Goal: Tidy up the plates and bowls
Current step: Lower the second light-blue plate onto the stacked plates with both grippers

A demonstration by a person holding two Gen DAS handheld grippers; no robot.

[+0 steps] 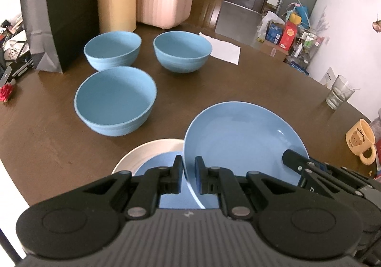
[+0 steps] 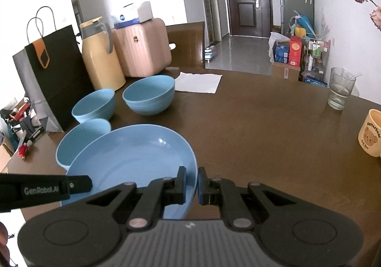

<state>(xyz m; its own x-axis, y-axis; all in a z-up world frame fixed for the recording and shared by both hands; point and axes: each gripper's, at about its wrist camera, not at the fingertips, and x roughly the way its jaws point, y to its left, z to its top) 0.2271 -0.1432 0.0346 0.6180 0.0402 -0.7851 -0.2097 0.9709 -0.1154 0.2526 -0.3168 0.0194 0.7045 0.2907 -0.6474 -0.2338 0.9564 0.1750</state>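
Plate [image 1: 243,138], blue, shallow, held clear of the bench [image 1: 273,81] between both tools: left tool [image 1: 189,171] clamped on its left rim, right tool [image 2: 191,182] clamped on the opposite rim, plate tilted slightly. Below and left of it sits a white plate [image 1: 152,148] with another blue plate [image 1: 162,162] nested inside; probable stacking target. Three blue bowls [image 1: 116,100] stand apart further back, not yet stacked. Handling judgement: rigid, smooth, likely glazed, so slippery at the pads and breakable if dropped; light enough for a rim pinch. Raised rim is the only usable hold; two opposed grips keep it level. Set down gently, centred.
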